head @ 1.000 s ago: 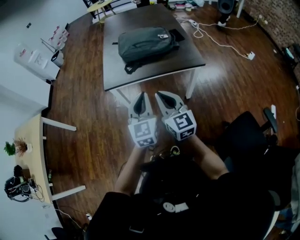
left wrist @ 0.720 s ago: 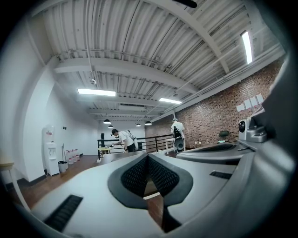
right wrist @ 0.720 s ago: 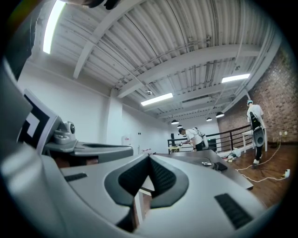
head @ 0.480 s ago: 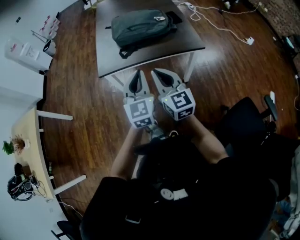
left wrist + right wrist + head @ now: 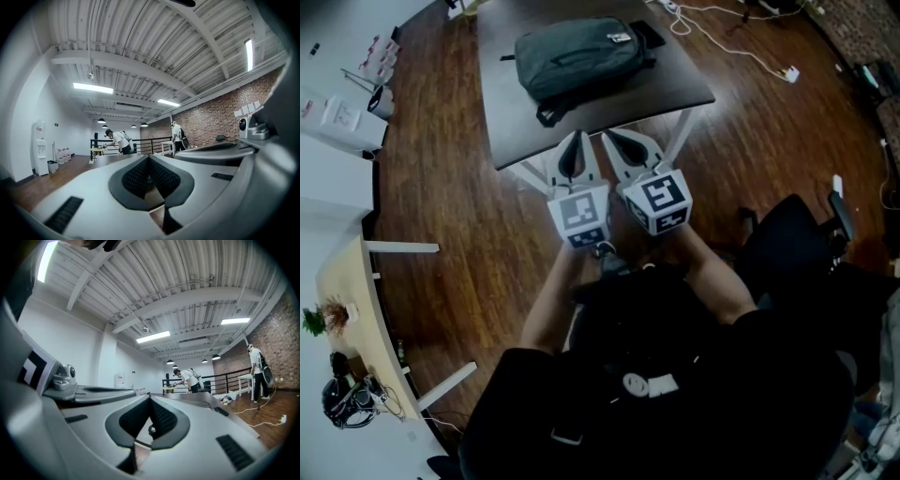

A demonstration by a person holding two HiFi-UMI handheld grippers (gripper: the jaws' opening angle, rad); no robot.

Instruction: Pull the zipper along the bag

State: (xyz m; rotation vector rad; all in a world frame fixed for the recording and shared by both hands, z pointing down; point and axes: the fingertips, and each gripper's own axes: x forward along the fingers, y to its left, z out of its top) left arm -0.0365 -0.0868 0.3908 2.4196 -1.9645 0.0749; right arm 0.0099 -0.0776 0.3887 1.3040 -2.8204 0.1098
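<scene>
A dark grey backpack [image 5: 577, 58] lies flat on the dark table [image 5: 675, 89] at the top of the head view, with a black strap hanging toward the near edge. My left gripper [image 5: 574, 139] and right gripper [image 5: 609, 138] are held side by side, level, their tips just at the table's near edge and well short of the bag. Both are shut with nothing between the jaws. In the left gripper view the left gripper [image 5: 149, 157] has its pads meeting at the tip, and the right gripper [image 5: 150, 398] looks the same in its own view. The zipper is too small to make out.
A black office chair [image 5: 797, 244] stands at my right. A white cable with a power strip [image 5: 741, 61] runs over the wooden floor beyond the table. A light wooden desk [image 5: 347, 309] and white containers [image 5: 337, 112] are at left. People [image 5: 117, 139] stand far off by a railing.
Both grippers have moved forward together toward the table, from the open floor up to its near edge. They stay shut and empty. The bag has not moved on the table.
</scene>
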